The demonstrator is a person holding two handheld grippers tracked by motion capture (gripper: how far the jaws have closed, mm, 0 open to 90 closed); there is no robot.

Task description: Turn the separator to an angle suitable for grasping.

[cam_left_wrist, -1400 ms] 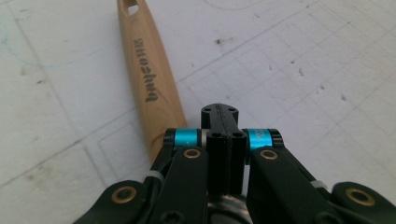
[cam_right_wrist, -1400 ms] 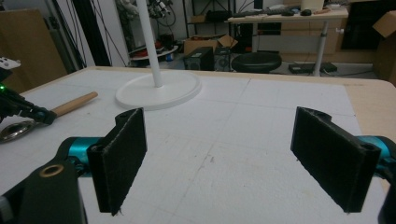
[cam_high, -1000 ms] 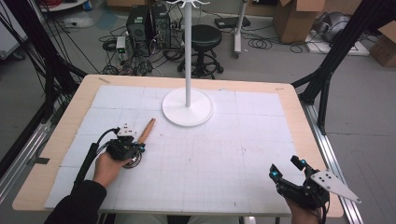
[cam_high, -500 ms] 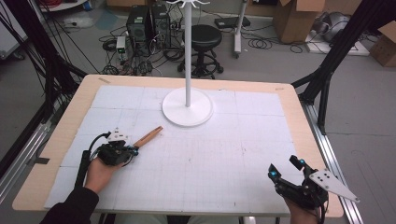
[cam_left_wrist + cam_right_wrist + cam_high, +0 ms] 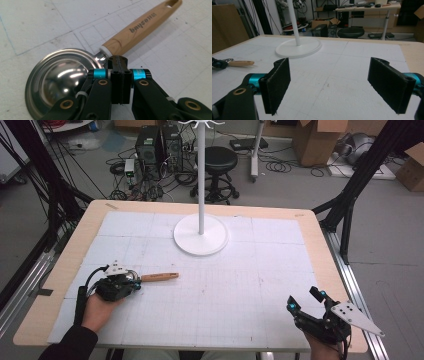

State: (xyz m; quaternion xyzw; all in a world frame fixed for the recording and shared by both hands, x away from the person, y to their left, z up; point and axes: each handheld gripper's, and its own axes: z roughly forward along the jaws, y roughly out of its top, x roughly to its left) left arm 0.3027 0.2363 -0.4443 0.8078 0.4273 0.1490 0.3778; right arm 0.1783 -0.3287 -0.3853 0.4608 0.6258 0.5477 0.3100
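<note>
Wood and shiny metal make up the one ladle point(image 5: 75, 75) on the table point(image 5: 320, 245). It has a round steel bowl and a brown wooden handle with a hole at the far end, maybe for hanging it up. It lies at the left side of the white gridded mat point(image 5: 240, 290), handle pointing toward the middle. The left gripper point(image 5: 131, 281) sits right at the ladle's neck, where the bowl meets the handle. In the left gripper view its jaws are squeezed tight together, and they seem to pinch the thin metal neck, though the neck is hidden behind them, so I cannot be sure. Holding it there would keep the heavy bowl from tipping. The right gripper point(image 5: 302, 301) waits near the front right corner, well apart from the ladle, with its jaws wide apart and nothing between them. One white stand point(image 5: 201, 232) with a round base and a tall pole sits toward the back of the mat. I think the ladle may go up on it. So: one ladle, one stand, two grippers.
</note>
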